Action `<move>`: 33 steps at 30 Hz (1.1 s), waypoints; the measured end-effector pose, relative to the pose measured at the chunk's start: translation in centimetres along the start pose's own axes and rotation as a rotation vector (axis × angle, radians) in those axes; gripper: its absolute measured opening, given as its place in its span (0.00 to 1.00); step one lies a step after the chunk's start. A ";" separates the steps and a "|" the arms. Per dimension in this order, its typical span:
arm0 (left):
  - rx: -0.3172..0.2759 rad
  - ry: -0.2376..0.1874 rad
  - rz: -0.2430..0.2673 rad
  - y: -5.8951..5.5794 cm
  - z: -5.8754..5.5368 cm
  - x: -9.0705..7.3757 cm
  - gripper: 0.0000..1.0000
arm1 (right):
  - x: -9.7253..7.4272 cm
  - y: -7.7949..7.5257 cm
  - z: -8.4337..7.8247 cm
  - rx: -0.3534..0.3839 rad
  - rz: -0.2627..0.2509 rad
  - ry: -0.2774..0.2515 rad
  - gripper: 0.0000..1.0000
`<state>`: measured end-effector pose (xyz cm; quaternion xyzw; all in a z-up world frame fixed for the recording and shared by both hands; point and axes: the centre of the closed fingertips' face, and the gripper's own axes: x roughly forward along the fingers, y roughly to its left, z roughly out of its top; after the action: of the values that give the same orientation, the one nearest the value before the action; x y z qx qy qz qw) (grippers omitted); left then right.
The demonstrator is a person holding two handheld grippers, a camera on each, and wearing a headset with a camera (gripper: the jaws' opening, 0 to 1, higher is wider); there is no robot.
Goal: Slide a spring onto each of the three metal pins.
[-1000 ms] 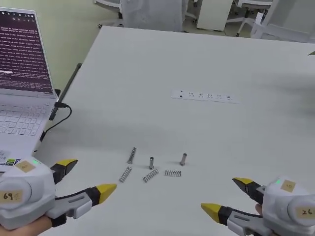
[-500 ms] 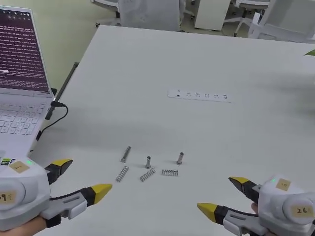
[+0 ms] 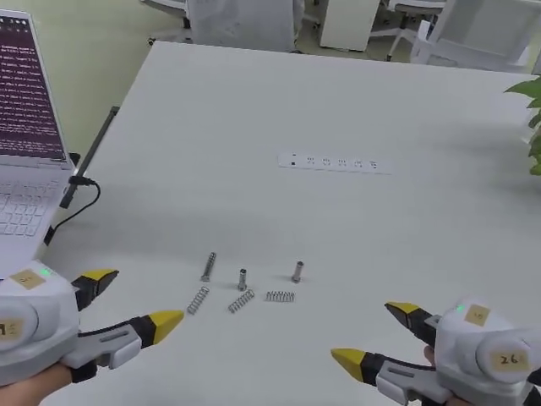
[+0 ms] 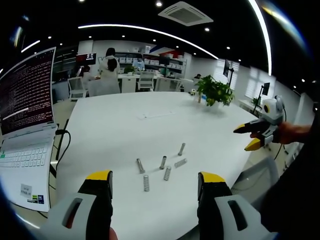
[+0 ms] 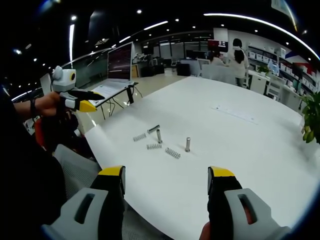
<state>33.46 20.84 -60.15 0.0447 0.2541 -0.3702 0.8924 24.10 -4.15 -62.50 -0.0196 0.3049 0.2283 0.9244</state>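
Three coiled steel springs: loose beside short grey metal pins, awaiting threading.
Yellow-tipped left gripper, right gripper: jaws wide, empty, poised to pick.

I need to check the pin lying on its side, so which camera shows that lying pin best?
The head view: it looks down on the lying pin, full length, apart from the nearest spring. The right gripper view shows it small, close beside an upright pin; the left gripper view shows it small too.

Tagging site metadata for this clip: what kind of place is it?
Probably an open-plan office: a big white table with a laptop, office chairs behind, a ceiling air vent overhead.
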 end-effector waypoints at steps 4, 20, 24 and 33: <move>0.015 0.011 -0.011 0.0 0.0 0.6 0.66 | -0.1 0.0 0.0 0.000 -0.006 0.000 0.65; 0.078 0.048 -0.067 0.6 0.9 3.6 0.63 | 0.3 1.0 0.1 -0.007 -0.014 0.014 0.65; 0.102 0.057 -0.071 1.0 1.2 4.3 0.61 | 0.2 1.3 0.0 -0.011 -0.011 0.019 0.65; 0.129 0.079 -0.067 2.3 1.3 6.1 0.58 | -0.1 1.3 -0.1 -0.006 -0.021 0.020 0.65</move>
<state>39.27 18.29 -62.21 0.1081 0.2660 -0.4134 0.8641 23.41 -3.02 -62.39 -0.0280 0.3133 0.2194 0.9235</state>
